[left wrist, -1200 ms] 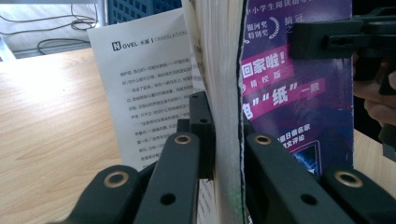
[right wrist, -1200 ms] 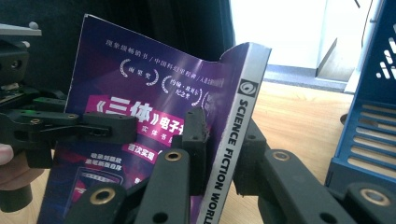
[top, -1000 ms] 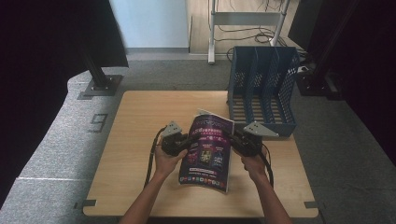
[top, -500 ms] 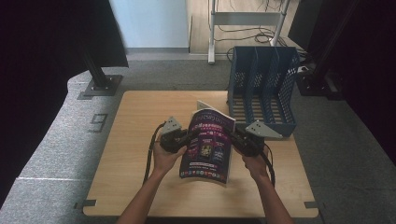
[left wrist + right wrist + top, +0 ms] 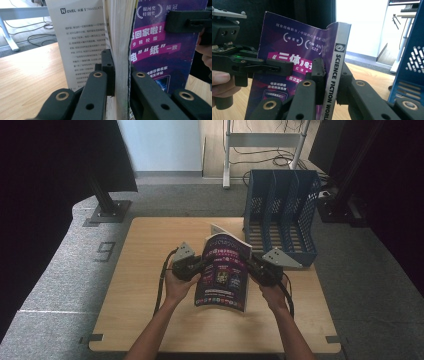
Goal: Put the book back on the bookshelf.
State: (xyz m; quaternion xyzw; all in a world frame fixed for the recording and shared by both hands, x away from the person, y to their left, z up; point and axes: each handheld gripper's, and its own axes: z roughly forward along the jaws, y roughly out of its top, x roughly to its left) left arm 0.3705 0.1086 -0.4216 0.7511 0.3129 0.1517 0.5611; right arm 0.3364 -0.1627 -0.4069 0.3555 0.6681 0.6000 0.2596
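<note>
While forearms converge, left gripper, right gripper, clamping raised book

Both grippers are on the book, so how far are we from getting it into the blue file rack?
Done: the book is off the table, tilted. In hand: left gripper clamps its page edge, right gripper its spine. Left, apparently: carrying it to the blue file rack, whose slots look empty.

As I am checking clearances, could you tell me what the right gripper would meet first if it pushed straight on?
The right gripper is clamped on the book, so probably the left gripper beyond it.
</note>
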